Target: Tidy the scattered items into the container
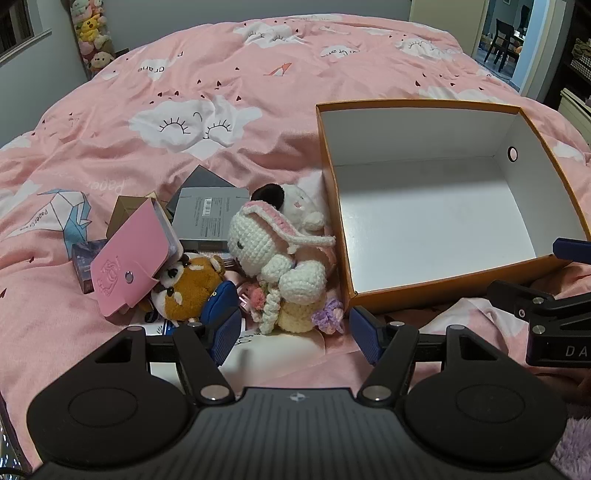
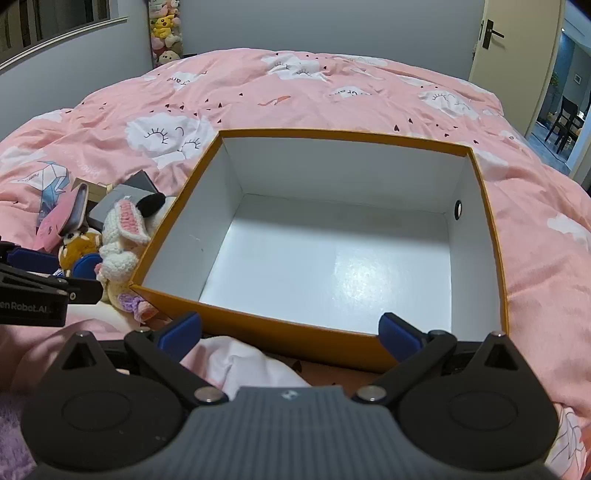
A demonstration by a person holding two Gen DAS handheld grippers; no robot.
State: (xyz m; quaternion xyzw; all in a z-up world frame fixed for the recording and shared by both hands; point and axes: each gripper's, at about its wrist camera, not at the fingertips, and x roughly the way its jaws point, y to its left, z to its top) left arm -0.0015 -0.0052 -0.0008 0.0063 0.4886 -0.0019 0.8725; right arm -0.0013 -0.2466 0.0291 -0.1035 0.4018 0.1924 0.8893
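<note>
An orange box (image 1: 447, 286) with a white inside lies open on the pink bed; nothing is in it (image 2: 491, 236). Left of it is a heap: a white crocheted bunny (image 1: 275, 251) (image 2: 122, 243), a black-eared white plush (image 1: 295, 201), a brown plush (image 1: 188, 286), a pink snap wallet (image 1: 127, 264), a grey box (image 1: 207, 216) and other small boxes. My left gripper (image 1: 295, 338) is open just in front of the bunny, touching nothing. My right gripper (image 2: 290, 332) is open at the box's near wall, nothing between its fingers.
The pink cloud-print duvet (image 1: 221, 110) covers the whole bed. A column of plush toys (image 1: 92, 33) hangs on the far wall. A doorway (image 2: 561, 110) opens at the right. A purple fluffy cloth (image 1: 576, 443) shows at the lower right edge.
</note>
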